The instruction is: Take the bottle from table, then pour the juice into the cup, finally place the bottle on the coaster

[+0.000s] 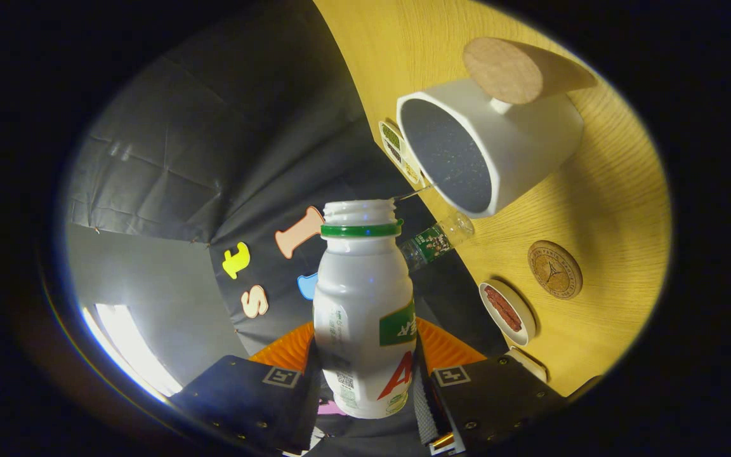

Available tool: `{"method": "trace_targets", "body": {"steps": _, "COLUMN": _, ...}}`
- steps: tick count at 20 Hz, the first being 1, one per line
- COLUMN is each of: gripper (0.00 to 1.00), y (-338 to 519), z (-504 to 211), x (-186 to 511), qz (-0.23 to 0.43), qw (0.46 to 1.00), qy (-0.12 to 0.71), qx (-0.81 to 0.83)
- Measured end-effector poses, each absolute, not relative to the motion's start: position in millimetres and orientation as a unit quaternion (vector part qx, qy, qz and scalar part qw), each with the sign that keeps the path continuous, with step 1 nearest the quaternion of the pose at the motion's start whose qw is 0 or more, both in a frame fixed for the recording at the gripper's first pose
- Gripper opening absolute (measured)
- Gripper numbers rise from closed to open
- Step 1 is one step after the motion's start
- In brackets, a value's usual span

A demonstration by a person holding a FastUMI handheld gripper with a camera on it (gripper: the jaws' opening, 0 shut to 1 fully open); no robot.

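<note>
The jaws are closed on the bottle (365, 304), with 1 finger pressing each side of its lower body, so the gripper (365, 374) holds it firmly between the 2 fingers. The bottle is white plastic with a green ring under its open, capless mouth and a green and red label on its body. The whole view is rolled, so the desk (619, 190) stands like a wall beside the bottle, its yellow wood grain running across it.

Just beyond the bottle's mouth is the cup (486, 146), a white mug with a dark speckled inside. Its open mouth faces the bottle's mouth, and the 2 are near but apart. A thin thread of liquid (413, 193) runs from the lip of the bottle toward the rim of the cup.

A round cork coaster (503, 70) lies on the desk just past the cup, partly overlapping it in the view. A second round coaster (554, 269) with a dark printed emblem lies further along the desk, well apart from the cup. Near it sits a small white dish (507, 312) holding something reddish brown. A clear bottle (436, 240) with a green label lies at the desk's edge, between the cup and the held bottle. A small card (398, 152) with dotted patches sits at the edge behind the cup.
</note>
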State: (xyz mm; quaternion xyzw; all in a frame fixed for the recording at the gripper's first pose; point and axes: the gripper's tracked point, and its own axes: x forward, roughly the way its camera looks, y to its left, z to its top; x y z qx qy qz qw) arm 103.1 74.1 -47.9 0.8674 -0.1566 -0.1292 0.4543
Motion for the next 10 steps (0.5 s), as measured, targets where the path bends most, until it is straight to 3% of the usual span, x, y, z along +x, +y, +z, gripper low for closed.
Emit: {"method": "trace_targets", "body": {"steps": 10, "gripper": 0.61, "y": 64.4, "z": -52.0, "x": 100.8, "qz": -0.138, "qw": 0.425, "qy": -0.164, "qx": 0.880}}
